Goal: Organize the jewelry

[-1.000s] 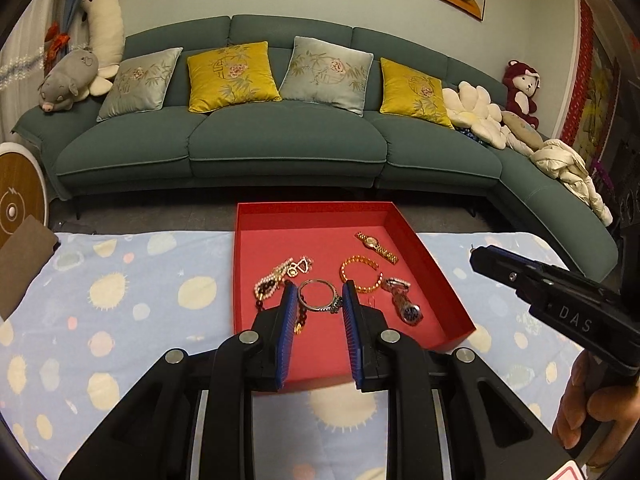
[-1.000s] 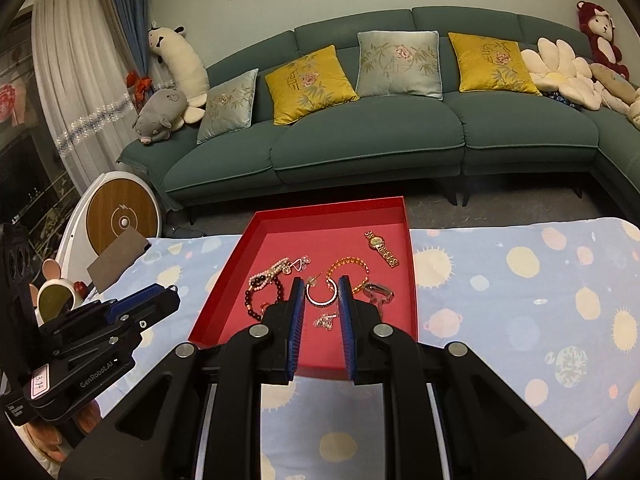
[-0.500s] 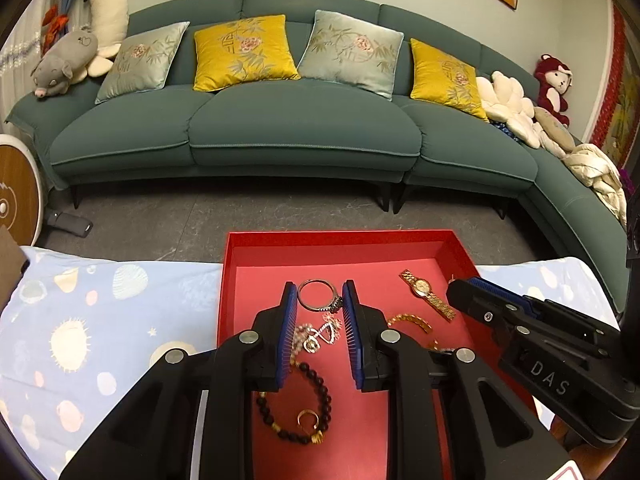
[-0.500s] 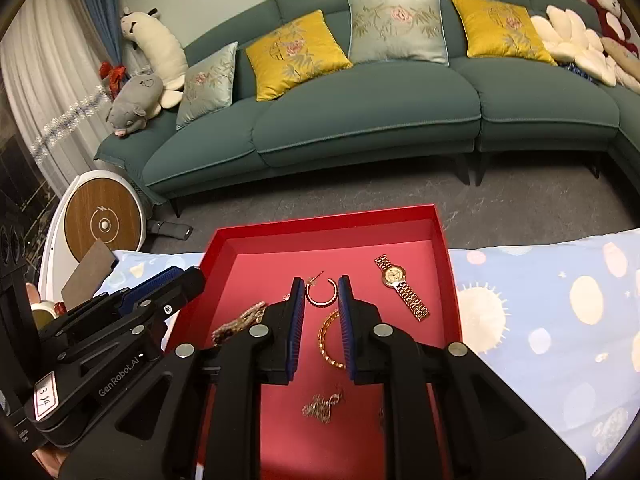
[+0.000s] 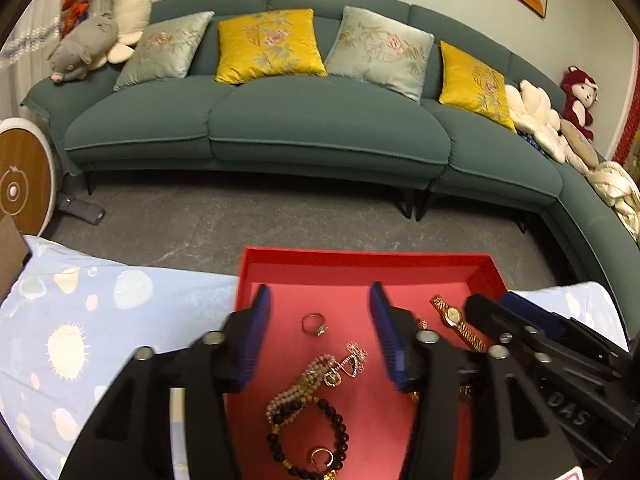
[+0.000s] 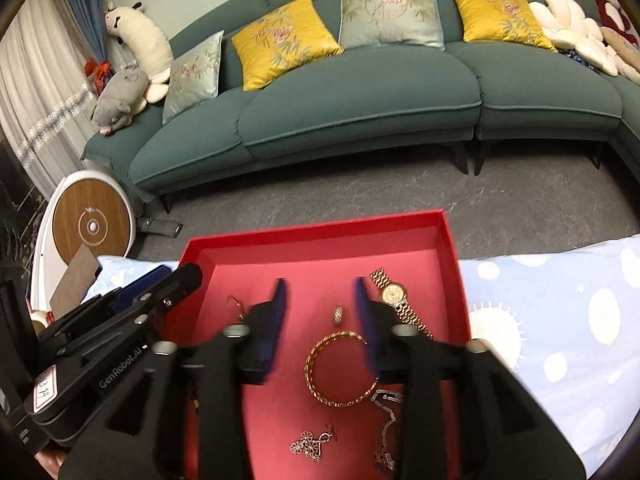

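Worktop is covered by a pale blue cloth printed with cream suns, shells and dots. Cloth reaches the far edge, with grey stone-pattern floor beyond it. A shallow red tray sits directly on the cloth, roughly central, its far wall close to the worktop's far edge. Blue cloth is visible on both sides of the tray. At the far left corner a flat brown card-like piece rests at the cloth's edge; whether it lies on the worktop or leans there cannot be determined.
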Demonstrator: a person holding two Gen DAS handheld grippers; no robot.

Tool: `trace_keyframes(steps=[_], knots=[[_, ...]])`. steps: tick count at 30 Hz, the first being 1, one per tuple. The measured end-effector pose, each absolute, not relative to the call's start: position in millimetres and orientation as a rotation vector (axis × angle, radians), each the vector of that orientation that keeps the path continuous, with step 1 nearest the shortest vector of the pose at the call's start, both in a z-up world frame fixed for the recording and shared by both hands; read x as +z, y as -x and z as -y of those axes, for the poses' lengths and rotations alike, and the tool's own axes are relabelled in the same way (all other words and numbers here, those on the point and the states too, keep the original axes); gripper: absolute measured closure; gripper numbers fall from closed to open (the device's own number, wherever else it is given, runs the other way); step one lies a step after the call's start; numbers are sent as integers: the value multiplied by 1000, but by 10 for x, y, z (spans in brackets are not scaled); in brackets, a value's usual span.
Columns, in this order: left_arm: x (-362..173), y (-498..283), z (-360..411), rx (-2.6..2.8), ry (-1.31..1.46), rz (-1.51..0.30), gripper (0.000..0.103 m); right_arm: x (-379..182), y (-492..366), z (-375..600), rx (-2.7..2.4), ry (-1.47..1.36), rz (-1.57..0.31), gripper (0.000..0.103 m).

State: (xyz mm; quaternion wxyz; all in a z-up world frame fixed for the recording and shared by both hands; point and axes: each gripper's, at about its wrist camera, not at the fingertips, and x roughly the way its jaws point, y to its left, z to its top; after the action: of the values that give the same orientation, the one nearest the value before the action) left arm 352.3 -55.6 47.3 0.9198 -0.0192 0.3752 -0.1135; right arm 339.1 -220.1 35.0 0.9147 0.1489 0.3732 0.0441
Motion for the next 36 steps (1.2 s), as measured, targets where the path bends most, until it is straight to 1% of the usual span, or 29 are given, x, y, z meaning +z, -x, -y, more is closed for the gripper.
trace_keyframes(steps=[4,9,11,13,17,18,20,21,24,27,33,35,36], knots=[[695,-3361,463,-255,32,-734,51,605,-3170,2249,111,-313,-704,56],[1111,-2861,341,-276,-5,-659,51,1080,-2638,2229,117,-256,-625,56],[1257,-2605,302,-276,-9,-644,48,1240,-2381,2224,101,-233,-606,55],[1382,-2335,243,-283,-10,-632,46,1371,-2104,2212,89,-219,-596,50],[1488,-1865,166,-281,-33,-632,44,1463,-1549,2155,61,-192,-596,48],[1487,-1740,154,-269,-48,-625,43,1471,-1441,2134,50,-186,-600,48],[1452,-1514,142,-249,-70,-622,38,1427,-1193,2119,36,-194,-609,45],[1415,-1417,128,-246,-72,-627,38,1393,-1094,2117,33,-203,-619,40],[1253,-1213,83,-254,-52,-683,38,1239,-859,2123,18,-238,-645,37],[1040,-1069,41,-247,-22,-751,38,1038,-709,2124,4,-272,-684,37],[662,-930,-13,-198,-25,-811,38,733,-584,2003,-18,-226,-733,37],[566,-942,-27,-194,-25,-832,38,687,-605,1978,-22,-203,-740,35],[526,-948,-33,-192,-22,-842,38,664,-595,1972,-29,-197,-738,32]])
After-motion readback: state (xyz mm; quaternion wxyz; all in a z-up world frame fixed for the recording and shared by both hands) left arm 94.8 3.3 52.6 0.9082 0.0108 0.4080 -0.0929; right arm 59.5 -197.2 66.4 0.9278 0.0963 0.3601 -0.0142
